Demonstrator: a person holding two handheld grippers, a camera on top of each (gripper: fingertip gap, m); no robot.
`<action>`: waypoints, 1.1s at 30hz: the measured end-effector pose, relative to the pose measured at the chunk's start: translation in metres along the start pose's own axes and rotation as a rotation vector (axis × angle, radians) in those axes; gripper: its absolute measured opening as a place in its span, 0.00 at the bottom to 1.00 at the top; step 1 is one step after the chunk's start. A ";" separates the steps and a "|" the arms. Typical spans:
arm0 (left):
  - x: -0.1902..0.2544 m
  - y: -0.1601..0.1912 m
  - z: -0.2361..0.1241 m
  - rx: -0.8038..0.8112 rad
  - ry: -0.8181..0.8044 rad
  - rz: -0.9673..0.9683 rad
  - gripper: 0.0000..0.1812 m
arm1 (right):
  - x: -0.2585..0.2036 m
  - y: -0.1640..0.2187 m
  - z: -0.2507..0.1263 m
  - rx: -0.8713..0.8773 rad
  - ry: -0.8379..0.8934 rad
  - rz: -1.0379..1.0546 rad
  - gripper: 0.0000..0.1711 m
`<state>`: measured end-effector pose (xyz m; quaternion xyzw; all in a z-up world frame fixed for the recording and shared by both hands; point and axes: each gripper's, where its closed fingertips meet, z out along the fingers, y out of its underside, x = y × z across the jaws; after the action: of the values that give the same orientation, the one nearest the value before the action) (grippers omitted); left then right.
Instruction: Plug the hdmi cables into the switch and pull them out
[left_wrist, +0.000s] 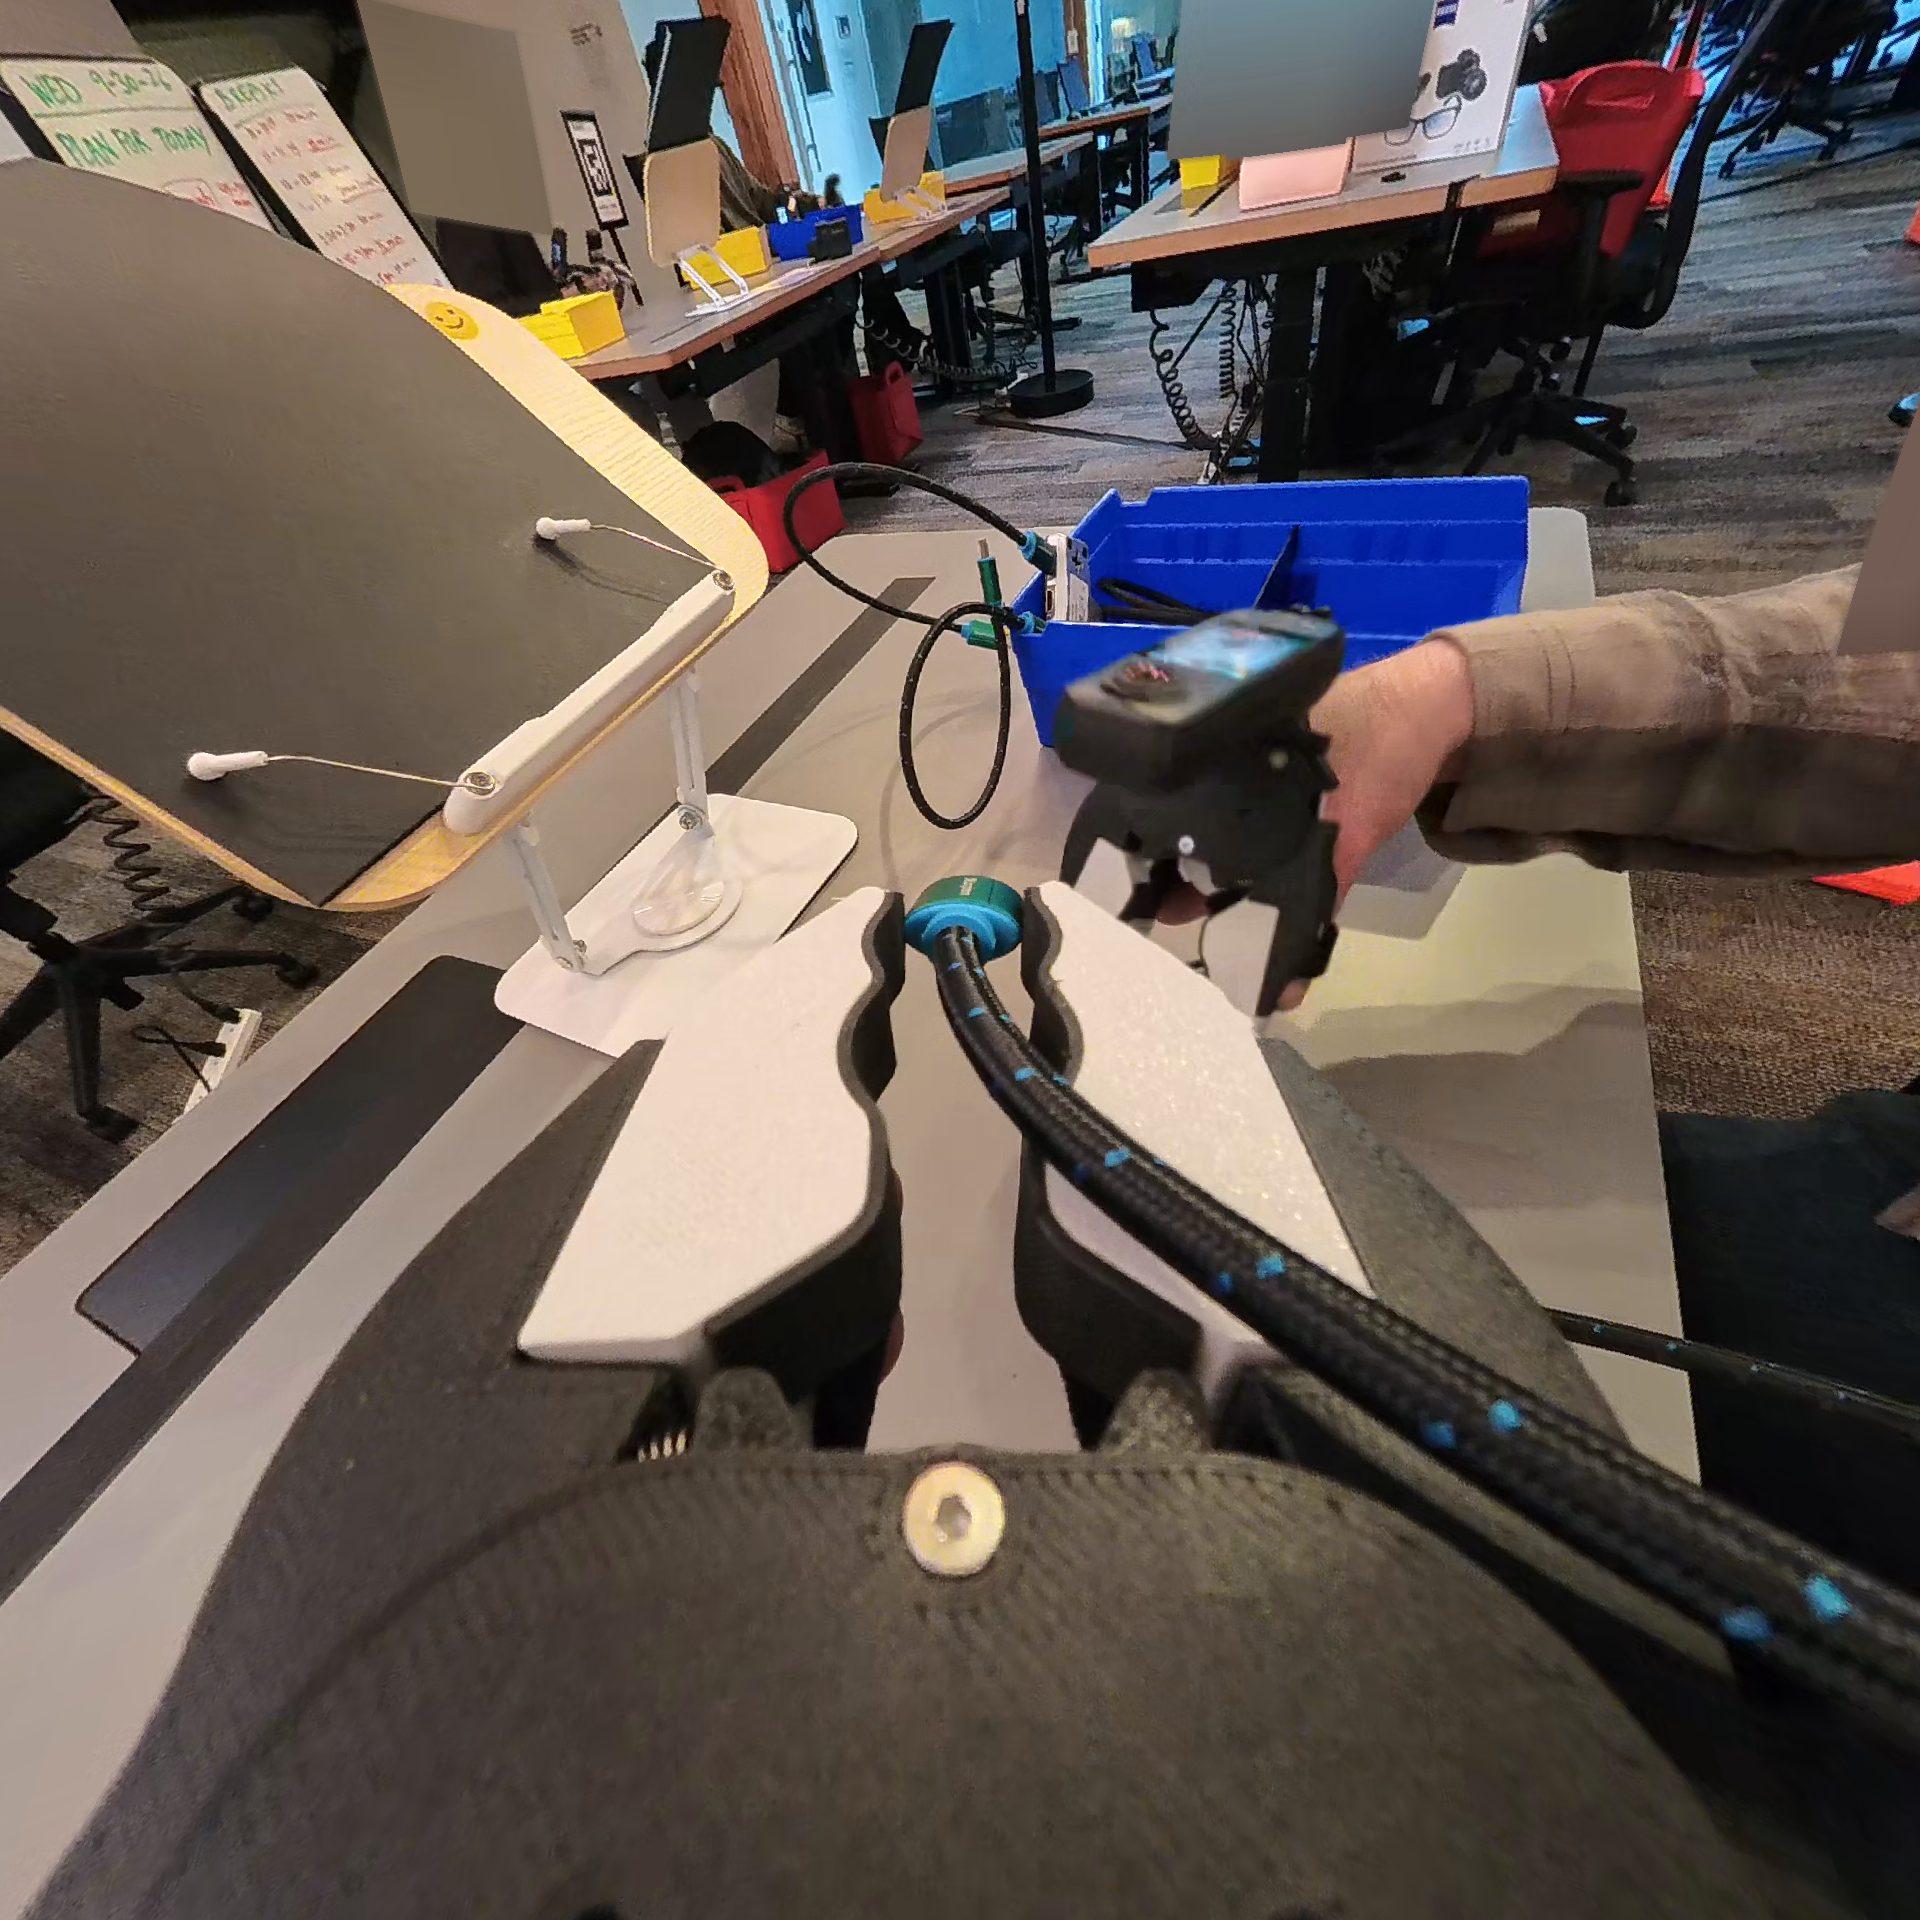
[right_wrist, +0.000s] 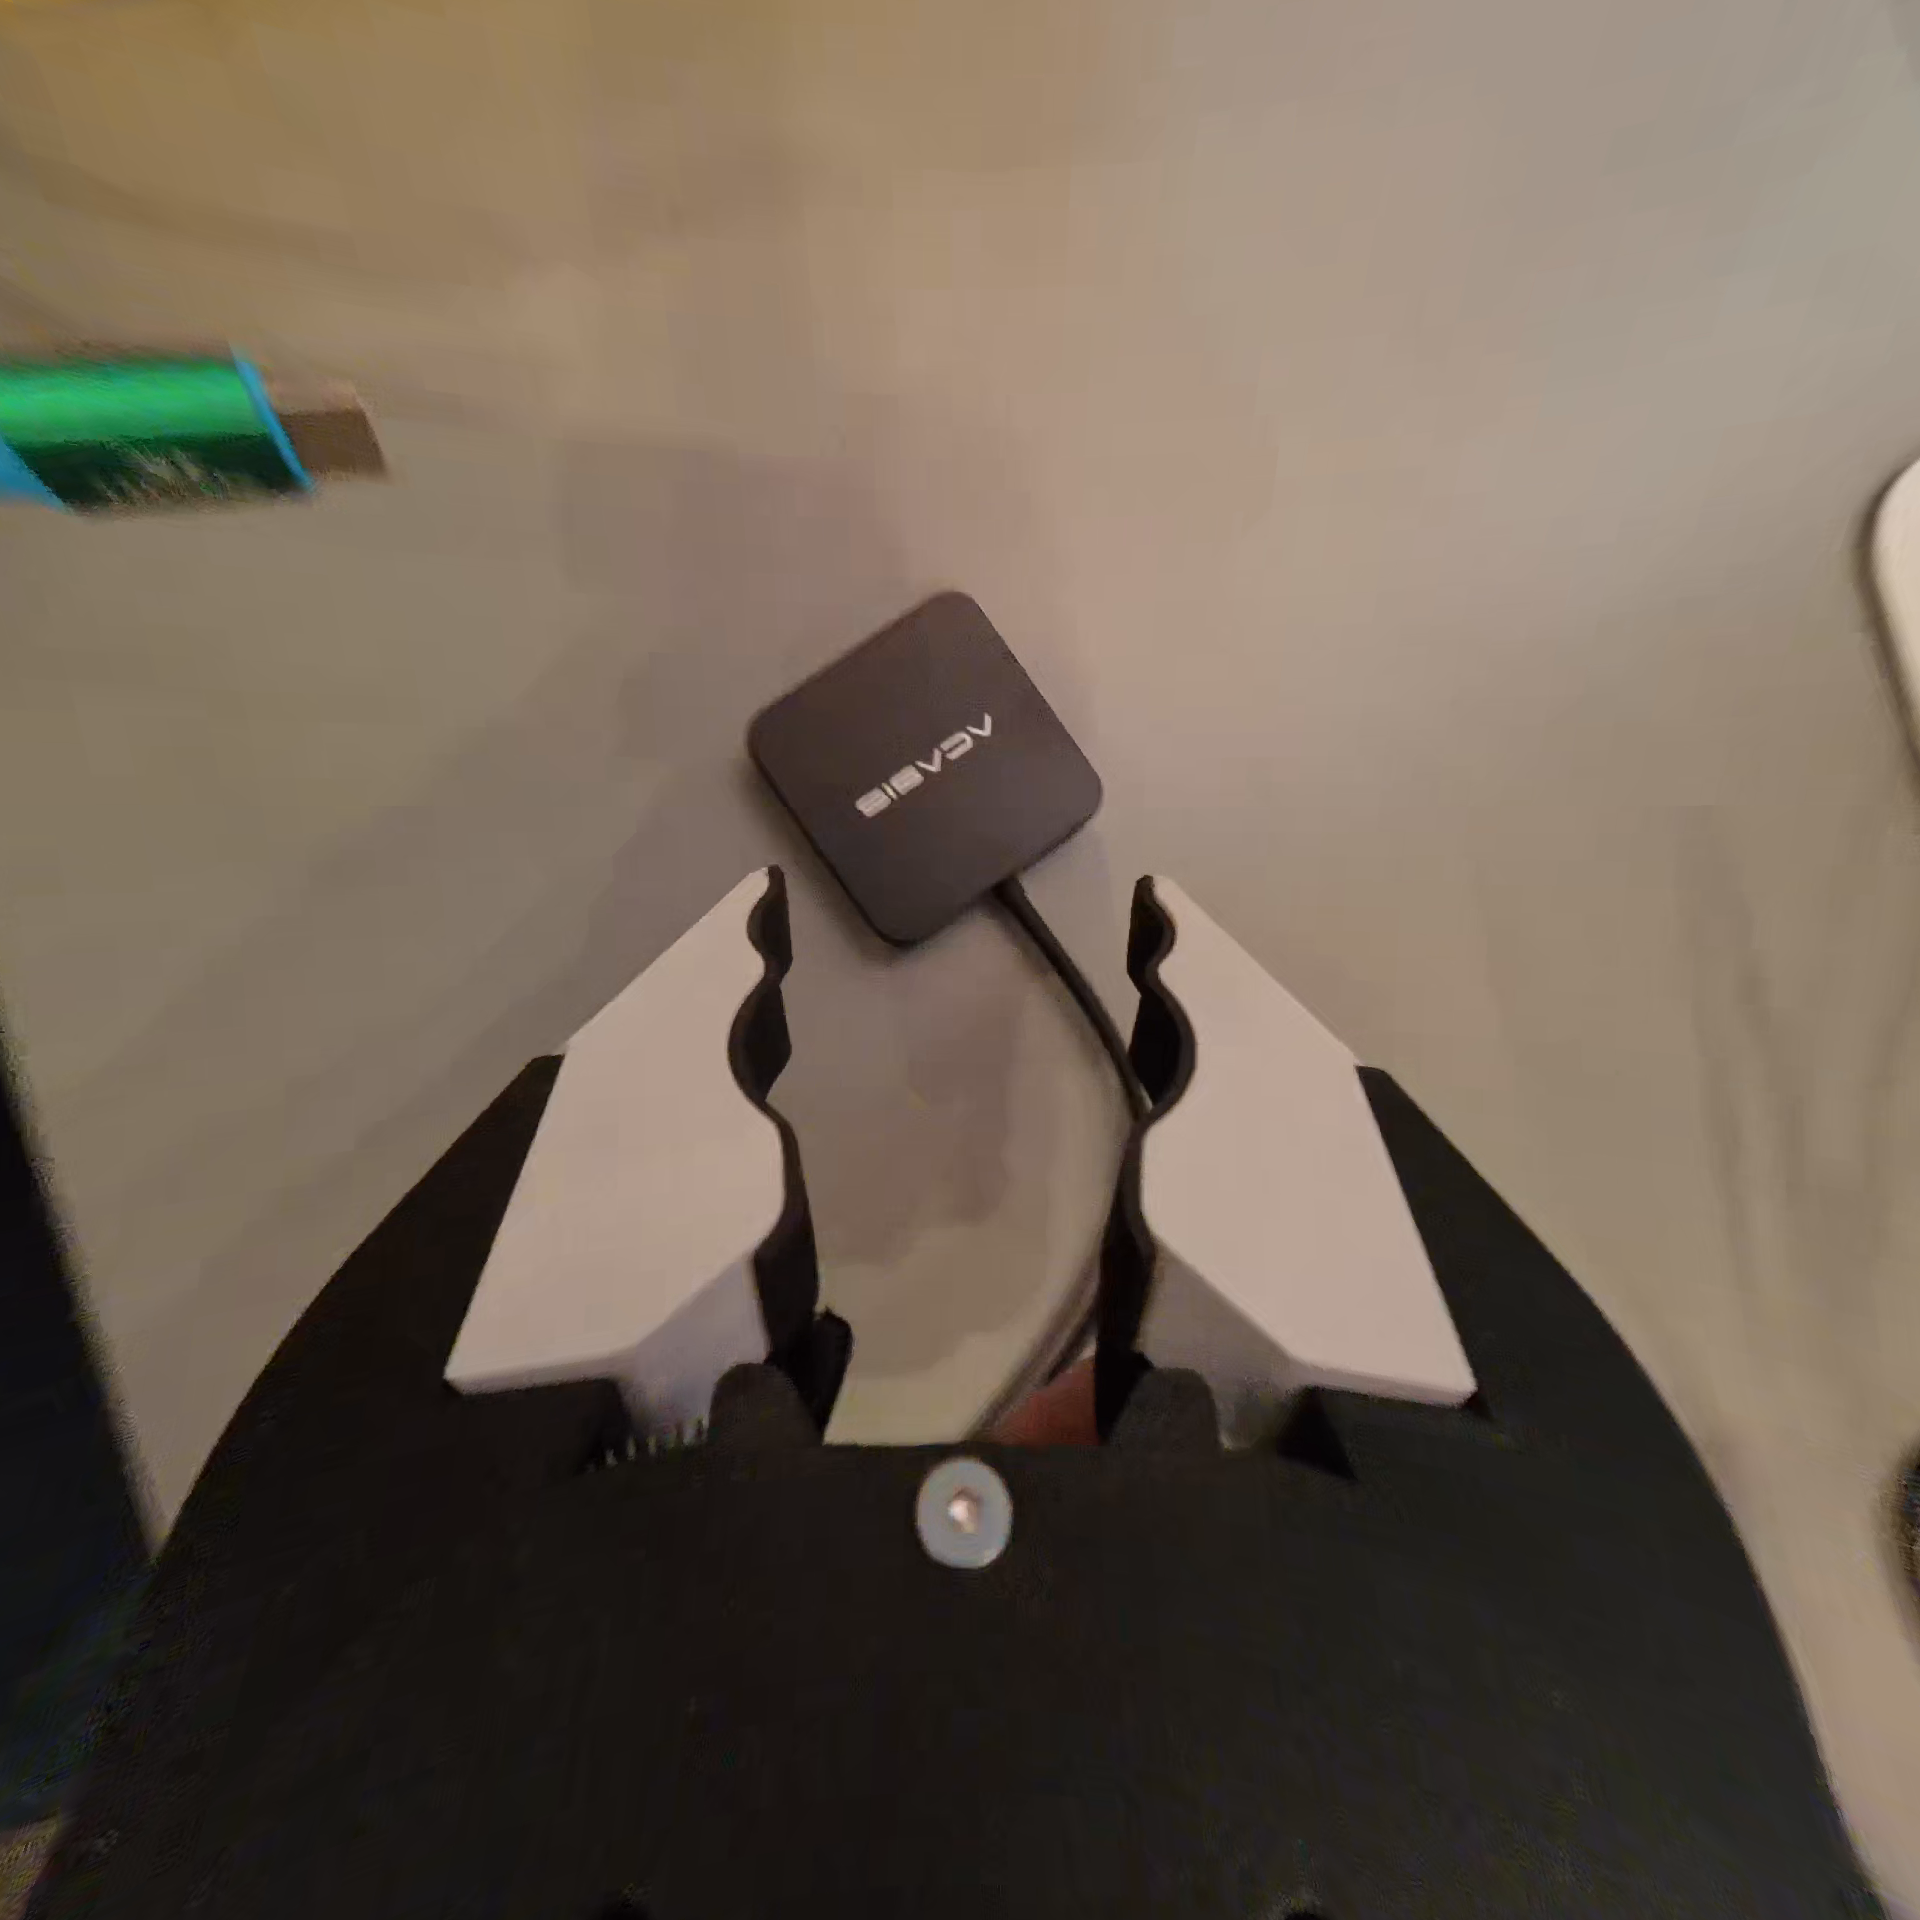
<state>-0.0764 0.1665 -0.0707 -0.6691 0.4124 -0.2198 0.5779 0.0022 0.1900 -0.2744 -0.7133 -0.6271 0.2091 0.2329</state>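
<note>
Left wrist view: left hand-held gripper (left_wrist: 964, 925) is pinching the green HDMI plug (left_wrist: 964, 906). Right hand-held gripper (right_wrist: 958, 894) is spread wide over the black switch (right_wrist: 923, 765) on the table (right_wrist: 1351, 520).

Switch (right_wrist: 924, 767) flat on table (right_wrist: 1455, 416), just ahead of right gripper (right_wrist: 961, 888) tips, its lead (right_wrist: 1081, 992) running back between the fingers. HDMI plug (right_wrist: 187, 431) off far left, above table. Bin (left_wrist: 1351, 561) at far edge with spare cables (left_wrist: 956, 675) hanging over its left end. Tilted board stand (left_wrist: 665, 883) at left.
</note>
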 end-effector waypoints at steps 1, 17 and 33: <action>0.000 0.000 0.000 0.000 -0.001 -0.001 0.11 | -0.002 -0.003 -0.003 0.035 -0.040 0.081 0.36; -0.002 -0.002 -0.003 0.007 -0.006 -0.004 0.11 | -0.010 -0.007 0.041 0.033 -0.012 0.319 0.31; -0.003 -0.003 -0.004 0.008 -0.009 -0.005 0.11 | -0.024 -0.014 0.050 -0.047 0.056 0.298 0.61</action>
<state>-0.0797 0.1665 -0.0664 -0.6687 0.4072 -0.2198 0.5820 -0.0412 0.1710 -0.3058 -0.8092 -0.5123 0.2068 0.1999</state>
